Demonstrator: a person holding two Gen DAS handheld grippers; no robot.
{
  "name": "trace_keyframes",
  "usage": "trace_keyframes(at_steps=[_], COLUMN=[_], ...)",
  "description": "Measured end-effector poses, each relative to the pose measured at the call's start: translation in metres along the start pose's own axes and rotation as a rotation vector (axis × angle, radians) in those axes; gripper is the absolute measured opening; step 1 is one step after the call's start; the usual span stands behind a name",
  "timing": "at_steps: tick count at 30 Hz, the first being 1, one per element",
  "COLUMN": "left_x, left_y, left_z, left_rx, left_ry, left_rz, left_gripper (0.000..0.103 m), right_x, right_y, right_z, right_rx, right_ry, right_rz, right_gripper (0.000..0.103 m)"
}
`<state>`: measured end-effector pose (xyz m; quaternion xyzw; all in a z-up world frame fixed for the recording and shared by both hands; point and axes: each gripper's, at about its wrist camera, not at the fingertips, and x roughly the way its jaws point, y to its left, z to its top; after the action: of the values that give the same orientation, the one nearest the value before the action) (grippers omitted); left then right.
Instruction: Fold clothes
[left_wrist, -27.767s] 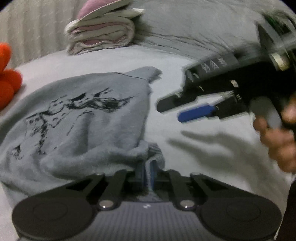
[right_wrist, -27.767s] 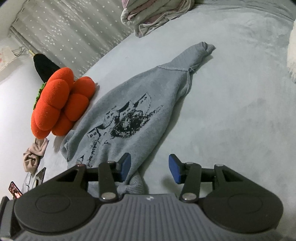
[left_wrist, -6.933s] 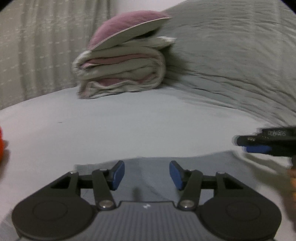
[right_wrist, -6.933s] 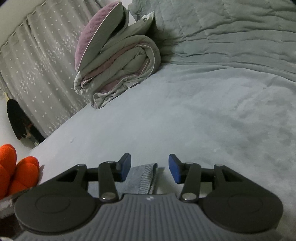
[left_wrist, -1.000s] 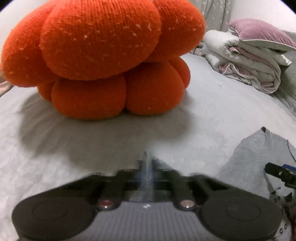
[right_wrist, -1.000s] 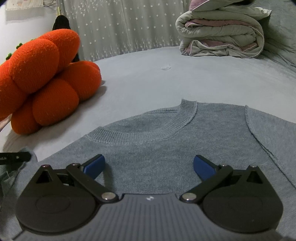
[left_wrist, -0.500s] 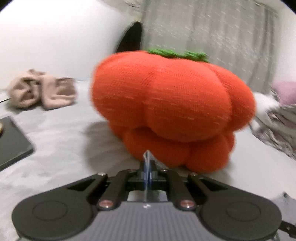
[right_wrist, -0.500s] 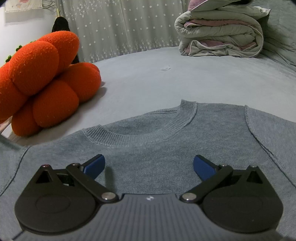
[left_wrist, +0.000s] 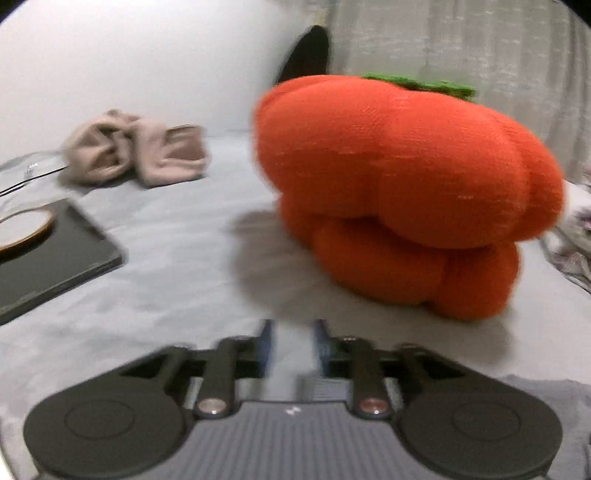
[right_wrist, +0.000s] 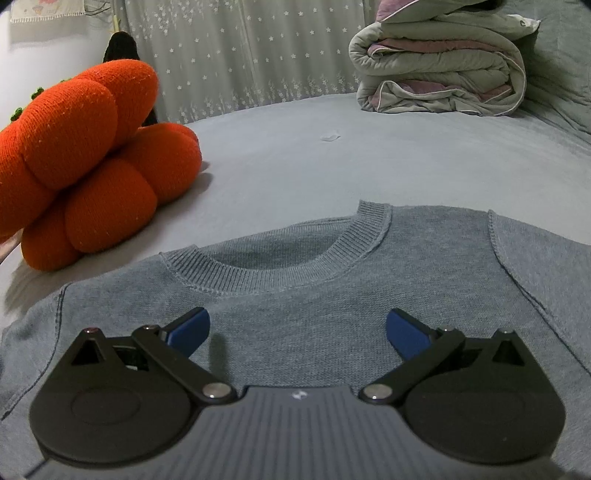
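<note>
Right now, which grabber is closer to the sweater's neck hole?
The right. The right gripper hovers open over the grey sweater, just below its collar. The left gripper points at the orange pumpkin cushion; only a sweater edge shows beside it.

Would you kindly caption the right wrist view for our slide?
Open right gripper poised over a flat grey sweater, orange pumpkin cushion beside it.

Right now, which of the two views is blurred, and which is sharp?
Left wrist view: motion-blurred, the orange pumpkin cushion and the left tool smeared. Right wrist view: sharp, the knit of the grey sweater clear between the right tool fingers.
</note>
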<state>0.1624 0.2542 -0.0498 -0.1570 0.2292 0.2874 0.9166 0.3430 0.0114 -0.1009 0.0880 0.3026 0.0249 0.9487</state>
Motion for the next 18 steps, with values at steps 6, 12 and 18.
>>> trace_keyframes(at_steps=[6, 12, 18], left_x=[0.004, 0.022, 0.033], left_y=[-0.037, -0.054, -0.049], left_z=[-0.005, -0.026, -0.024], left_rx=[0.058, 0.103, 0.066], left_ry=[0.011, 0.029, 0.095], left_rz=[-0.199, -0.504, -0.591], left_gripper=[0.055, 0.074, 0.074], right_x=[0.001, -0.001, -0.018], right_y=[0.002, 0.002, 0.003], right_z=[0.000, 0.000, 0.010], right_rx=[-0.013, -0.009, 0.056], right_ry=[0.001, -0.009, -0.048], right_rz=[-0.008, -0.001, 0.075], right_gripper=[0.103, 0.103, 0.103])
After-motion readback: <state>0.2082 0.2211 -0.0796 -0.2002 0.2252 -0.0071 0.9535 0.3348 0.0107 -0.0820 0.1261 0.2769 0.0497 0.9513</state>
